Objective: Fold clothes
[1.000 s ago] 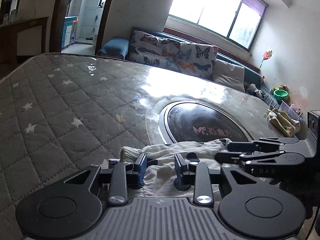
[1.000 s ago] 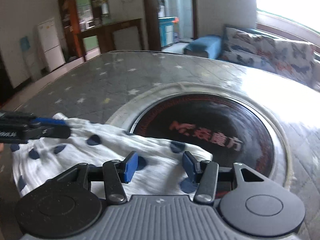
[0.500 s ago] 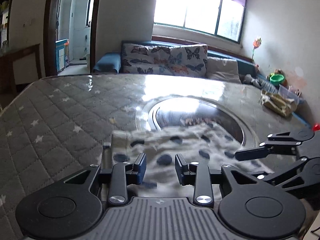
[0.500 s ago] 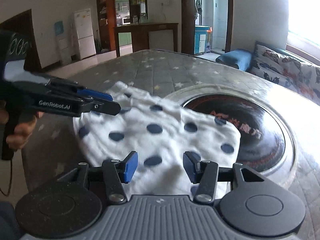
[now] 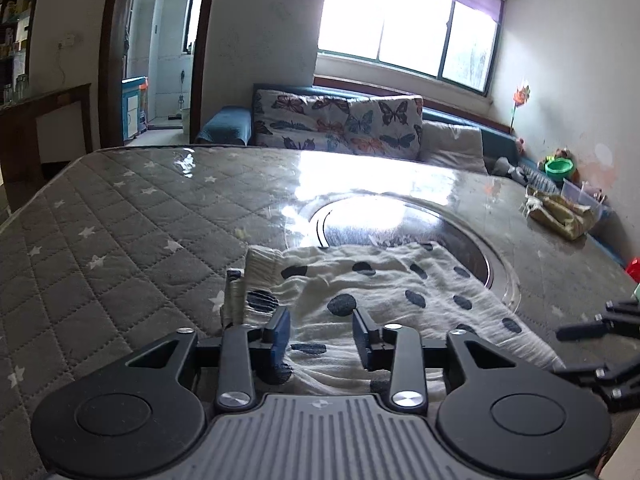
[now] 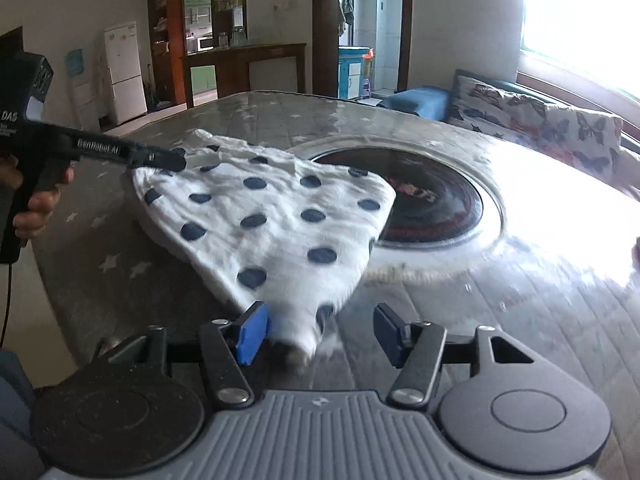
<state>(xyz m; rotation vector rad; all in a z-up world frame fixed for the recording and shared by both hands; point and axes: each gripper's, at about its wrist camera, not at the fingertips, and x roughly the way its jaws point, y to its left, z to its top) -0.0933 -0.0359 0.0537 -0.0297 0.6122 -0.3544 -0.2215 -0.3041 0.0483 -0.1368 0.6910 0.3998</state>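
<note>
In the right wrist view, the left gripper [image 6: 176, 159], lettered "GenRobot.AI" along its side, reaches in from the left; its jaws are opening over the far corner of the white dotted garment [image 6: 280, 220]. The garment lies on the bench [image 6: 100, 264], long axis running from that corner toward the right gripper [image 6: 316, 334], whose widening jaws straddle the near tip. Red lettering on the dark round inset [image 6: 440, 204] is too blurred to read.

Crinkled cotton garment [image 6: 280, 220], glossy tabletop [image 6: 540, 200]
</note>
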